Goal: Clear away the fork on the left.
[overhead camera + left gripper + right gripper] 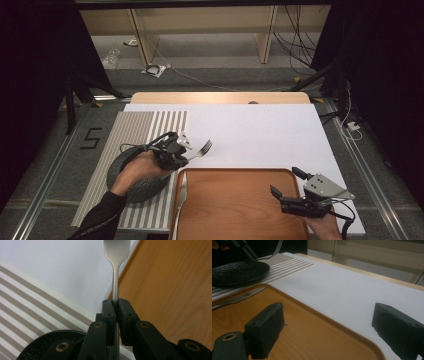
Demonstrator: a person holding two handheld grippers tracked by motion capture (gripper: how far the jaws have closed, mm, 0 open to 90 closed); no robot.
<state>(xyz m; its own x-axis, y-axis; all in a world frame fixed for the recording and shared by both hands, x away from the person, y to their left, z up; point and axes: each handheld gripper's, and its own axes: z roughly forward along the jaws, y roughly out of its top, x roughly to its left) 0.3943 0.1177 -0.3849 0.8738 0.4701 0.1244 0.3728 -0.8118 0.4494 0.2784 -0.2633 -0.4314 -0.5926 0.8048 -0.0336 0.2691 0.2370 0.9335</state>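
Note:
A silver fork (201, 149) is held above the white table sheet, its tines pointing up and to the right in the high view. My left gripper (182, 156) is shut on the fork's handle (115, 293), just past the far left corner of the wooden tray (240, 200). My right gripper (287, 182) hovers over the tray's right part, jaws wide apart and with nothing between them. A knife (182, 197) lies along the tray's left edge; the right gripper view shows the knife (237, 298) too.
A black plate (131, 182) rests on the striped placemat (135, 130) at the left, under the person's left forearm. The white sheet (260, 135) stretches behind the tray. A bare strip of wooden tabletop (220, 97) runs along the far edge.

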